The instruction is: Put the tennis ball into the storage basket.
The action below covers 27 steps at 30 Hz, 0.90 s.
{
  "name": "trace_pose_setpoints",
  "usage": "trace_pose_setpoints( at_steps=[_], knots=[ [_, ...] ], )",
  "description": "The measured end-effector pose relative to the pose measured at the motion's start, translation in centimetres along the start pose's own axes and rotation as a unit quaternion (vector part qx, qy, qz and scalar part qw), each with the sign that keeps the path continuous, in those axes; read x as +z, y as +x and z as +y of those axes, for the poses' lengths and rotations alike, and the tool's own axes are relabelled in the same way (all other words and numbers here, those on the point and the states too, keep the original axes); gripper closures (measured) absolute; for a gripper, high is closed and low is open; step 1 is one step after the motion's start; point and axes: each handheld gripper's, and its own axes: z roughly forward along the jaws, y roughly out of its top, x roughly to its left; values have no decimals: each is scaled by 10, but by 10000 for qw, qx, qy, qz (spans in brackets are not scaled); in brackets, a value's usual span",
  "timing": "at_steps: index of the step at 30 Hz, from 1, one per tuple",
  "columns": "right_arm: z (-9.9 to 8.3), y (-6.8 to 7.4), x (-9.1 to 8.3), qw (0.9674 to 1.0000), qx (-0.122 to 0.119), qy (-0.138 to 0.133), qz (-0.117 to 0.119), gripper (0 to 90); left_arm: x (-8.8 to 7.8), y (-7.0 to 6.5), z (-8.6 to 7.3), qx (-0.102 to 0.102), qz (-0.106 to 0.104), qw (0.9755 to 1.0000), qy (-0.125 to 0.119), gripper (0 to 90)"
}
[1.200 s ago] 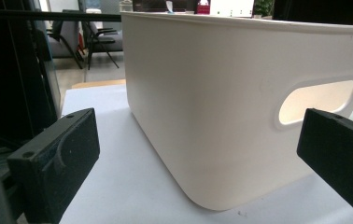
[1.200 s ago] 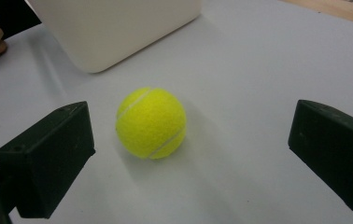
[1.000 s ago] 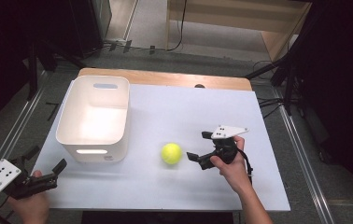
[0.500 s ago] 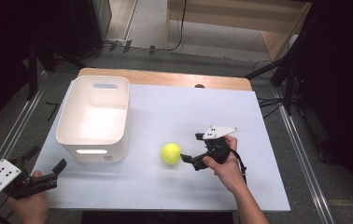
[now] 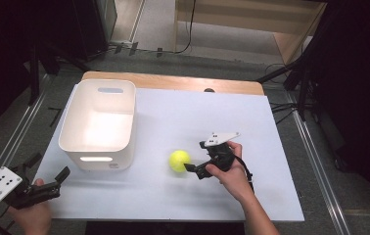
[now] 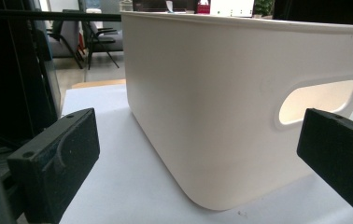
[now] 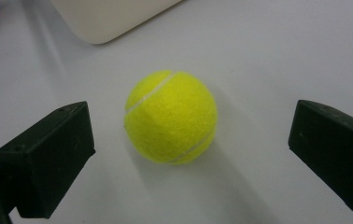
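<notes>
While our right gripper (image 5: 194, 168) lines up on the fuzzy yellow tennis ball (image 5: 179, 160), its black jaws stand wide apart with the ball lying between and just ahead of them on the pale table top (image 5: 183, 117), touching neither. To take it well, we judge we should push forward until the pads sit level with the ball's widest part, keep them low over the table, and close evenly so it cannot roll off. Our left gripper (image 5: 46, 188) waits near the table's front left corner, jaws spread and holding nothing. Just beside it stands the white rectangular plastic bin (image 5: 127, 128) with slotted handles; what shows of its inside looks empty. The ball lies to the bin's right, apart from it.
</notes>
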Motion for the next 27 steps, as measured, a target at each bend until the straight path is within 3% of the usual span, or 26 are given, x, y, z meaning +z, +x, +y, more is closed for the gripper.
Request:
trace_pose_setpoints(
  at_steps=[7,24,27],
  knots=[
    [0,1,10,9995,57,294,41,0,0,0,0,-26,1,10000,-12,0],
    [0,6,27,9976,12,665,177,0,0,0,0,-30,2,10000,-13,0],
    [0,7,29,9974,4,717,111,0,0,0,0,-30,0,10000,-13,0]
  ],
)
